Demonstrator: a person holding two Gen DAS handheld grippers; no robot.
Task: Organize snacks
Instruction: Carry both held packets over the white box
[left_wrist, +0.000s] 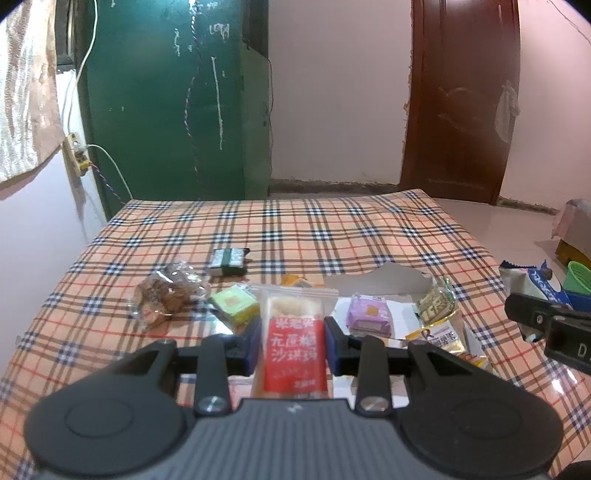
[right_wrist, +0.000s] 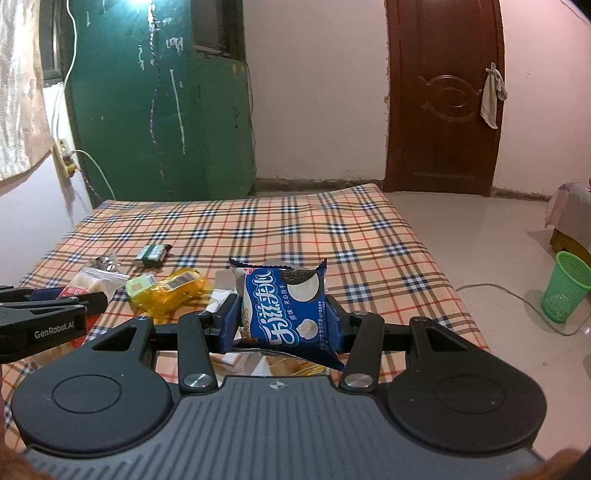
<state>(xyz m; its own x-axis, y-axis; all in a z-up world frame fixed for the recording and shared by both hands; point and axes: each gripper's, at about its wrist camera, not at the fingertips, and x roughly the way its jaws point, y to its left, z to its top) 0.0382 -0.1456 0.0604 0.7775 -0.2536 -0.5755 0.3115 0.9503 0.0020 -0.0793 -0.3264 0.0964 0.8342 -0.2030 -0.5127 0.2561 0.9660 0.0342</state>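
- Jaws of the left gripper (left_wrist: 292, 345) pinch a red-and-clear snack packet (left_wrist: 293, 347) by its two long sides; the packet stands upright between the blue pads, its clear top above them
- jaws of the right gripper (right_wrist: 283, 321) are clamped on a blue sandwich-biscuit packet (right_wrist: 286, 308), held upright and slightly tilted, its crimped top edge uppermost
- both packets hang above a plaid-covered bed (left_wrist: 332, 229); neither rests on the cloth
- beyond the left gripper, a row of snacks lies on the cloth: a clear bag of brown pastries (left_wrist: 168, 295) at the left, a green-yellow packet (left_wrist: 236, 304) just beside it, a purple packet (left_wrist: 369, 314) to the right, lying on a torn white carton (left_wrist: 384, 282)
- a small dark green box (left_wrist: 229, 262) sits farther back, apart from the row
- in the right wrist view, an orange-yellow wrapped snack (right_wrist: 173, 291) lies between the two grippers; a green plastic cup (right_wrist: 565, 286) stands on the floor to the right of the bed
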